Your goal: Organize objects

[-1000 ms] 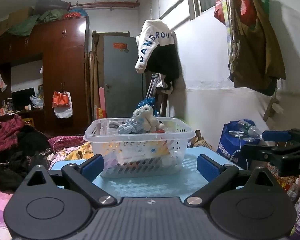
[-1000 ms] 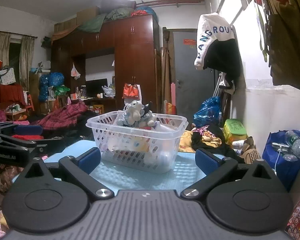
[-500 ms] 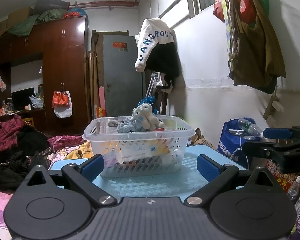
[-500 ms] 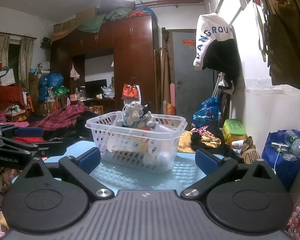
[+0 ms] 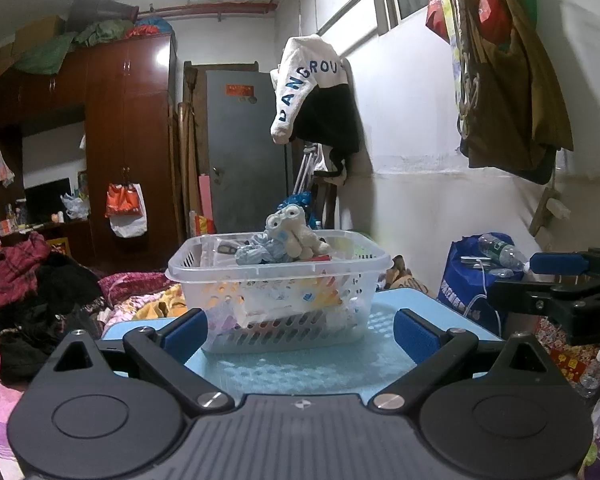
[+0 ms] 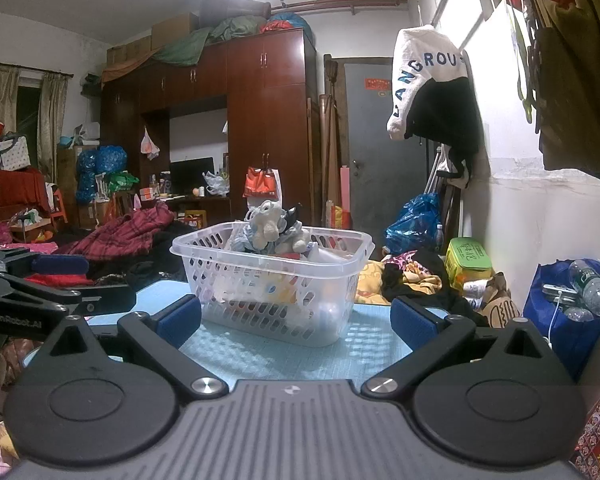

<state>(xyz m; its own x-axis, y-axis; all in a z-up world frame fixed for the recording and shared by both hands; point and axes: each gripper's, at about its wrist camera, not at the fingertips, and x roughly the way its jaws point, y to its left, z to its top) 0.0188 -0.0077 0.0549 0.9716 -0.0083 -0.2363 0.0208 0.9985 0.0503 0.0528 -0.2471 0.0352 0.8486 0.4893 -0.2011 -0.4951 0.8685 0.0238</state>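
Note:
A clear plastic basket stands on a light blue table, filled with small items and topped by a plush toy. My left gripper is open in front of the basket, nothing between its blue pads. My right gripper is open too, held just short of the basket. Each gripper shows in the other's view: the right one at the right edge, the left one at the left edge.
Piled clothes lie left of the table, and a blue bag with a plastic bottle sits to the right by the white wall. A hoodie and bags hang on the wall. A dark wardrobe stands behind.
Both grippers have drifted back a little from the basket and stay open. The right gripper sits slightly lower at the edge of the left view.

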